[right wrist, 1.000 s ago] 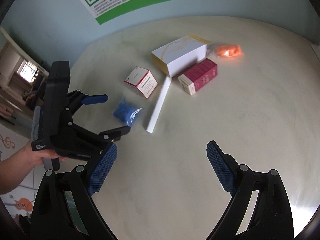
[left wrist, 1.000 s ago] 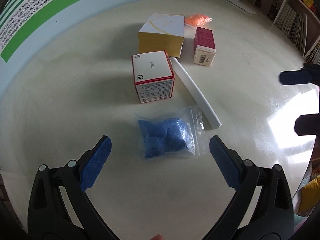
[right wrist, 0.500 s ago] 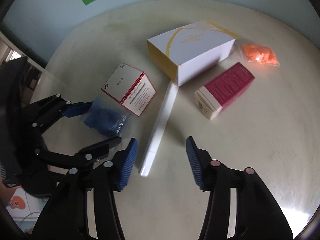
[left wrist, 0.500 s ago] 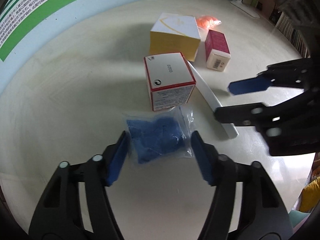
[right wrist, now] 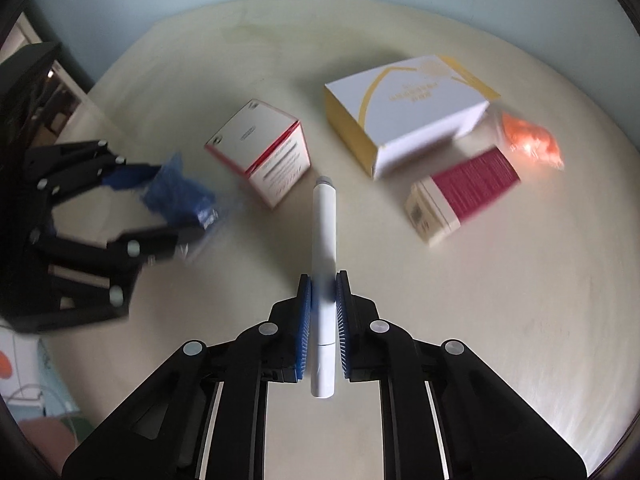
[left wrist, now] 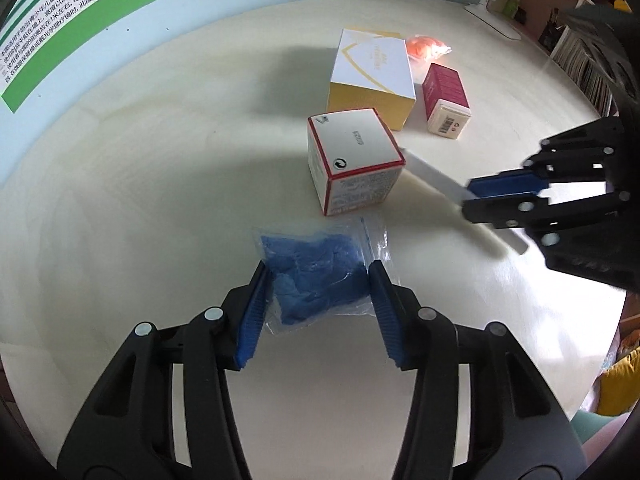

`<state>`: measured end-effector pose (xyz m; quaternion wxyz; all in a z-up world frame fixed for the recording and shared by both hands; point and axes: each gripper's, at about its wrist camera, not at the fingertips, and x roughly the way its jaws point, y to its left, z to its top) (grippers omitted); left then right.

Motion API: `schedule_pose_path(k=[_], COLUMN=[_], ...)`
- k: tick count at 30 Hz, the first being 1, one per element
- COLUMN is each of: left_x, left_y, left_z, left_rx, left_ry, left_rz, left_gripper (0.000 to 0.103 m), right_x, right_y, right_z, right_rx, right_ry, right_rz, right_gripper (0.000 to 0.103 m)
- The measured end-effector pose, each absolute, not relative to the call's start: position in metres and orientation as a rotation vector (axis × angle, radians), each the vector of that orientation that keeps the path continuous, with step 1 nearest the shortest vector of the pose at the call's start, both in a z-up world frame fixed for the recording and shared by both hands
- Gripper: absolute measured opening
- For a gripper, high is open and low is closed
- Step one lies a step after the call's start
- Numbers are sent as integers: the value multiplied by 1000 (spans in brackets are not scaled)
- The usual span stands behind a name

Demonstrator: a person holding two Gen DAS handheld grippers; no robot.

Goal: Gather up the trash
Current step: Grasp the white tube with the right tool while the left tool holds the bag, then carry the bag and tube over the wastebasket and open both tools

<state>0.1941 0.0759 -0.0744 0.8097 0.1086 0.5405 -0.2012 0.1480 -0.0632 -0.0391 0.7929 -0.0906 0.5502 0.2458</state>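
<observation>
1. Nearest in the left wrist view, the left tool (left wrist: 316, 308) points steeply down at a clear bag of blue scraps (left wrist: 316, 276) lying on the desk (left wrist: 160, 200). Its jaws are closing, with the bag between them; the blue pads (left wrist: 252, 320) touch the plastic on both sides, so the grip looks nearly made but probably not yet firm.
2. Nearest in the right wrist view, the right tool (right wrist: 322, 320) is clamped narrow on a white tube (right wrist: 325, 240). The tube runs lengthwise between the pads, its capped end pointing away toward the boxes. Gripping it near one end likely suits a long thin thing lying flat, though it may droop or swing once lifted.
3. Each hand takes one light piece of trash, which seems to be why the two tools work side by side near the desk's near edge.
4. Just beyond the bag stands a small white box with red edges (left wrist: 354, 160), close to the tube but apart from the bag.
5. Farther toward the middle of the desk lie a larger white and yellow box (left wrist: 372, 76) and, beside it, a dark red box (left wrist: 446, 98) on its side.
6. Farthest, behind those two, sits an orange bag (left wrist: 426, 46), near the desk's far edge.
7. No bin shows in either view, so where the trash is to go cannot be told.
</observation>
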Motion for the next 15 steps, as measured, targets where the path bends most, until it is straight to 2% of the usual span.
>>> schedule_pose_path(k=[5, 15], left_x=[183, 153], left_y=[74, 6], left_z=[-64, -34], left_rx=[255, 358], left_ry=[1148, 1067], left_rz=[-430, -529], left_gripper=[47, 47], right_x=[129, 79], right_y=[-96, -192], right_z=[-27, 4], right_rx=[-116, 66], right_ry=[1177, 1096], right_rz=[524, 404], right_gripper=[13, 13])
